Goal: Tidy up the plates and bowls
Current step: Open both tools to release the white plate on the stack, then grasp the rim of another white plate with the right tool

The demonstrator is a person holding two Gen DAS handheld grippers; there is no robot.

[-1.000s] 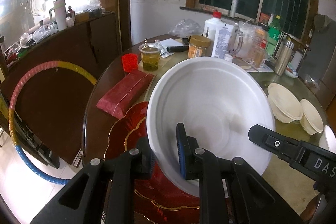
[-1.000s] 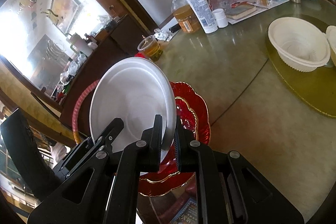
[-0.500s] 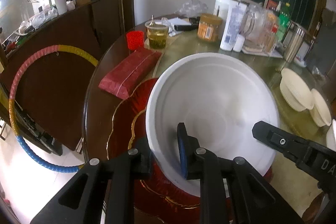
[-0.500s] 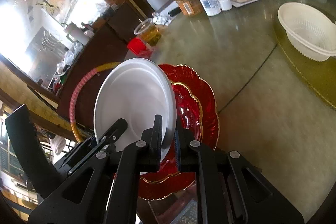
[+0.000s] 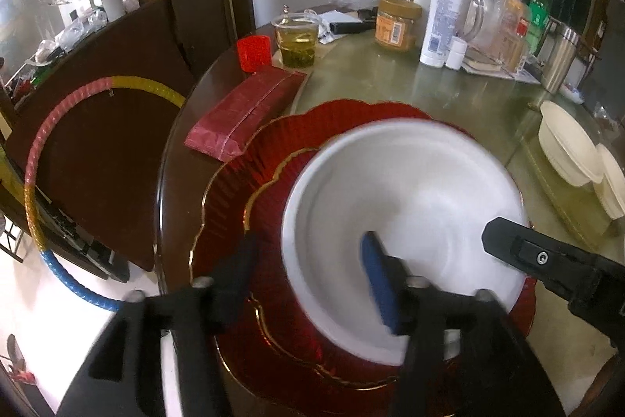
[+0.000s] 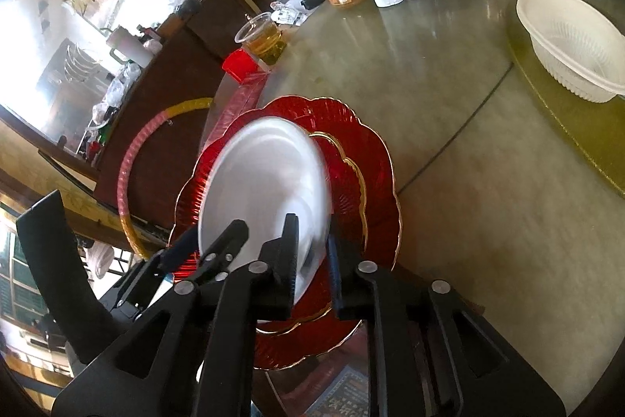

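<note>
White plate (image 5: 406, 198) now lies lower, on stacked red plates (image 5: 250, 190) at surface edge; left gripper (image 5: 312, 260) jaws have sprung apart off rim, right gripper (image 6: 312, 253) jaws also parted; release seems done, white bowls (image 5: 566, 151) await

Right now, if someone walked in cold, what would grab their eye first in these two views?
The round white plate, blurred by motion, lies over the scalloped red gold-rimmed plates at the table's near edge. The left claw is open around its rim and the right claw straddles the opposite rim. A ribbed cream plastic bowl sits far right.
</note>
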